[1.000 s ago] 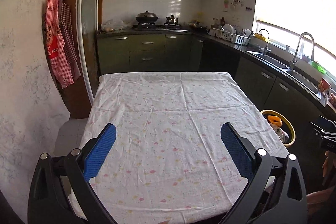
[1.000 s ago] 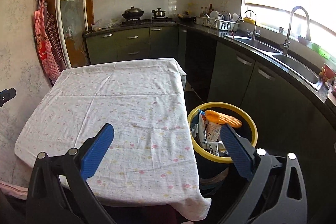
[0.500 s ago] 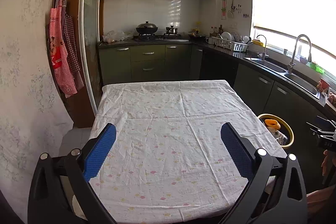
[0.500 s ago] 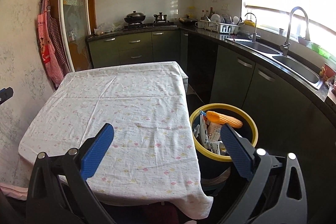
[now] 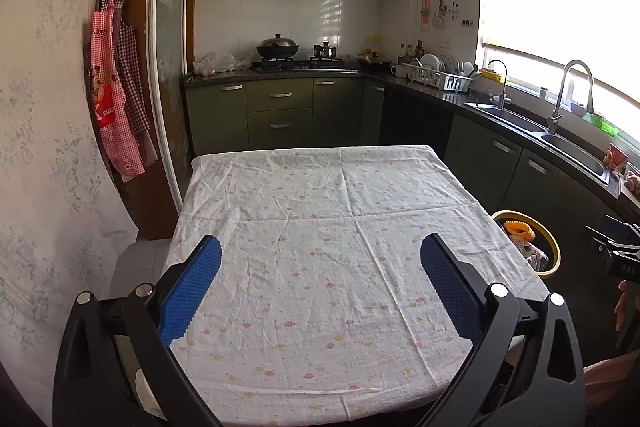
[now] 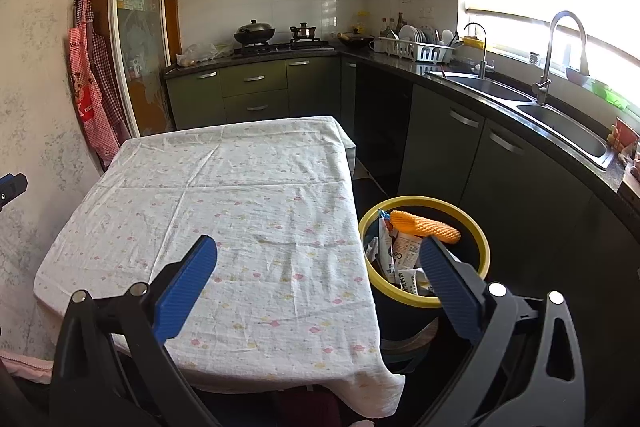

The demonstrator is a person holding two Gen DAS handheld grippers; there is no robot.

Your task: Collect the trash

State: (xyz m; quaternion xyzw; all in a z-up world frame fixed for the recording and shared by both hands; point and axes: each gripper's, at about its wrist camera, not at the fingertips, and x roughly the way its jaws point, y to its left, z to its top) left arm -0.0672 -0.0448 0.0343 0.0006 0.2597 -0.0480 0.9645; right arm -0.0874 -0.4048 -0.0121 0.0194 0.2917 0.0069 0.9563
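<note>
Both grippers gape wide, holding nothing. Left gripper [image 5: 320, 275] hangs over the near end of the clothed table [image 5: 320, 211]; right gripper [image 6: 318, 273] straddles its right edge, with the yellow-rimmed trash bin [image 6: 476, 227] just beyond its right finger, packed with wrappers [image 6: 404, 255].

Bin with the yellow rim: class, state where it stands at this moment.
The bin stands on the floor off the table's right edge, between it and the sink cabinets; in the left wrist view it peeks out at the table's right edge.
</note>
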